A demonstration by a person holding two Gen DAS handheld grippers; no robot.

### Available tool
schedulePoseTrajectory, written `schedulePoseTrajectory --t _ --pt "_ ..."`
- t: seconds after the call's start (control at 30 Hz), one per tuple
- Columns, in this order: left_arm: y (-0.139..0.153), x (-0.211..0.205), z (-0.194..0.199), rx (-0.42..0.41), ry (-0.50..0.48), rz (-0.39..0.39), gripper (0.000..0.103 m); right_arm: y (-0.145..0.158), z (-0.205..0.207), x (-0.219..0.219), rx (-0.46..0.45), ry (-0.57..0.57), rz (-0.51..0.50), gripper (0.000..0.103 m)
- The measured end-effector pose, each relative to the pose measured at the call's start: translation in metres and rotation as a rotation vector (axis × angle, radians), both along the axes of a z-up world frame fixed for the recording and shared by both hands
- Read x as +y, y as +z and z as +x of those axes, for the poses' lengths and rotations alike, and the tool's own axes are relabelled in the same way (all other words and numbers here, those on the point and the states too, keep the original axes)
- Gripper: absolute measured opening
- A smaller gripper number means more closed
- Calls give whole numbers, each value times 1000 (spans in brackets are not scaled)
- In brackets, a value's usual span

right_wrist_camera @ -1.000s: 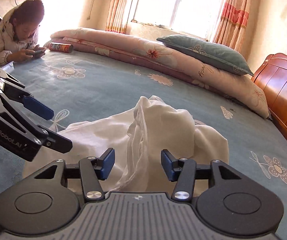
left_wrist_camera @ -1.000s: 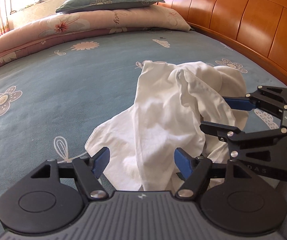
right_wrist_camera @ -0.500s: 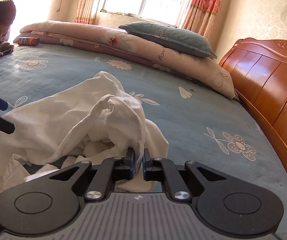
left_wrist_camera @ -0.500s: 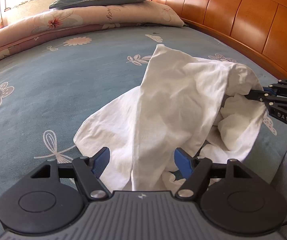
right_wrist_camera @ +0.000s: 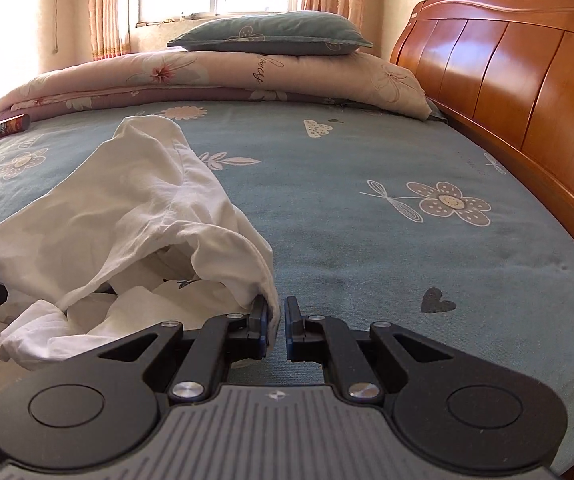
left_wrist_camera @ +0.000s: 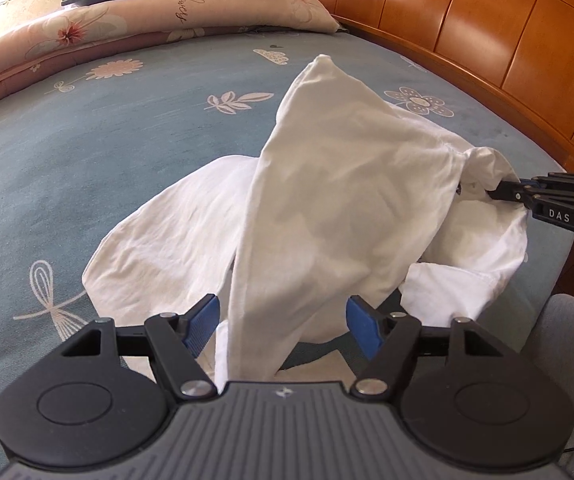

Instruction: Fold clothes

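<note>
Lay crumpled on the near part of the blue flowered bed: white garment. Right hand-held gripper clamped on its edge after closing, left hand-held gripper apart, having narrowed slightly, cloth hanging loose between the pads.

Garment on bed, pillow on quilt behind, headboard right
</note>
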State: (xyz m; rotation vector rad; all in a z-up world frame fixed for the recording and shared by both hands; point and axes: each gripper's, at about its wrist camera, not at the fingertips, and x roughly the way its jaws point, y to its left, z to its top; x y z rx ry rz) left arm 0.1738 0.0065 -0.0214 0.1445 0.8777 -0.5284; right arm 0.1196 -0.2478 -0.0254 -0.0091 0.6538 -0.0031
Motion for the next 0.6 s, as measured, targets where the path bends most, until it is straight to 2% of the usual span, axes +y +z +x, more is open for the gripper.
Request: schedulePoseTrajectory --t 0.1,0.33,0.37,0.4,0.5,0.6 --pt "-3 -13 0 16 -26 -1 62 -2 -3 -13 3 -19 28 10" --pt "-3 -44 -8 24 -95 -4 61 -10 -9 -45 16 -83 123 13" --pt "-4 -47 -9 30 -102 -8 54 -13 -10 -47 20 -84 142 14" --pt "-6 -52 -9 39 -112 -11 42 -15 -12 -48 21 -81 153 15" --pt "-11 -66 -13 48 -129 -7 28 -17 -21 -45 13 -61 164 23" --pt "-12 -79 -19 44 -141 -27 20 -15 -32 -45 2 -48 194 27"
